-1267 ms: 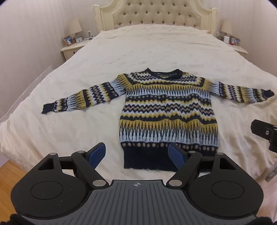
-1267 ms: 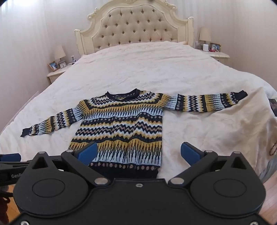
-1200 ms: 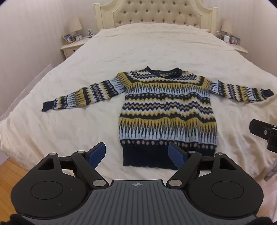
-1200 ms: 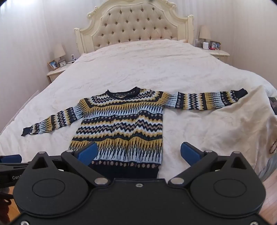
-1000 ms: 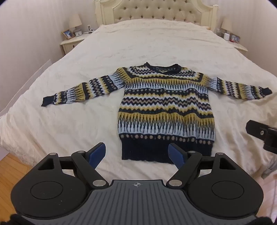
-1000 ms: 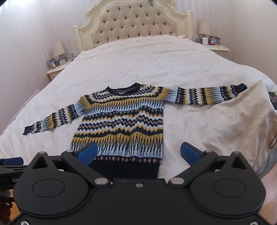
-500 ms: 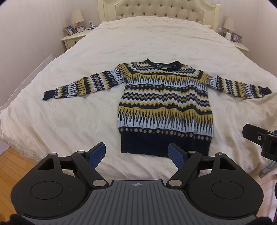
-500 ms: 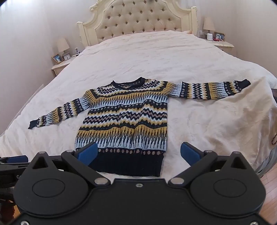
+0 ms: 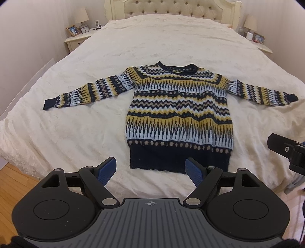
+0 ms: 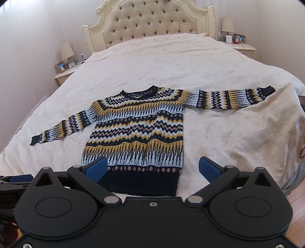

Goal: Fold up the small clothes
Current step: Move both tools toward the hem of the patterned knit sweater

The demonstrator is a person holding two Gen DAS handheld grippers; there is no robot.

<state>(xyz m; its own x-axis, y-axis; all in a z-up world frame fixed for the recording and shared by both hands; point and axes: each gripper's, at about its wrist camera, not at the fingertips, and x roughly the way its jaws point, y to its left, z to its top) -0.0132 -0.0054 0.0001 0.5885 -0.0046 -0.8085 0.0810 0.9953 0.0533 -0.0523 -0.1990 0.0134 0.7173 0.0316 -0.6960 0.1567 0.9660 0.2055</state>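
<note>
Left wrist view: the left gripper (image 9: 150, 168) stands with its blue-padded jaws wide apart and nothing between the pads. It hangs above the foot edge of the bed (image 9: 76, 124). The sweater (image 9: 179, 112), knitted in navy, yellow, pale blue and white zigzag bands, lies flat on the cream bedspread just beyond the fingertips, unfolded, its neck towards the headboard (image 9: 175, 9) and its navy hem nearest the foot edge. The right-hand finger of this gripper overlaps the hem in the picture; whether it touches the cloth cannot be told. Both sleeves lie stretched out sideways, one cuff towards the left edge of the bed, the other towards the right edge. At the right border of this view a black part of the right gripper (image 9: 286, 148) juts in above the bedspread, beside the sweater's lower right corner. A bedside table (image 9: 78, 39) with a lamp and a framed picture stands by the bed's head on the left.

Right wrist view: the right gripper (image 10: 152, 167) also has its jaws spread wide, empty. The sweater's (image 10: 137, 129) hem lies between and just past its fingers, the left finger in front of the lower left part of the body, the right finger over bare bedspread (image 10: 228, 133) beside the hem. The left gripper's (image 10: 19, 179) blue pad shows at the left border.

No containers show in either view.
</note>
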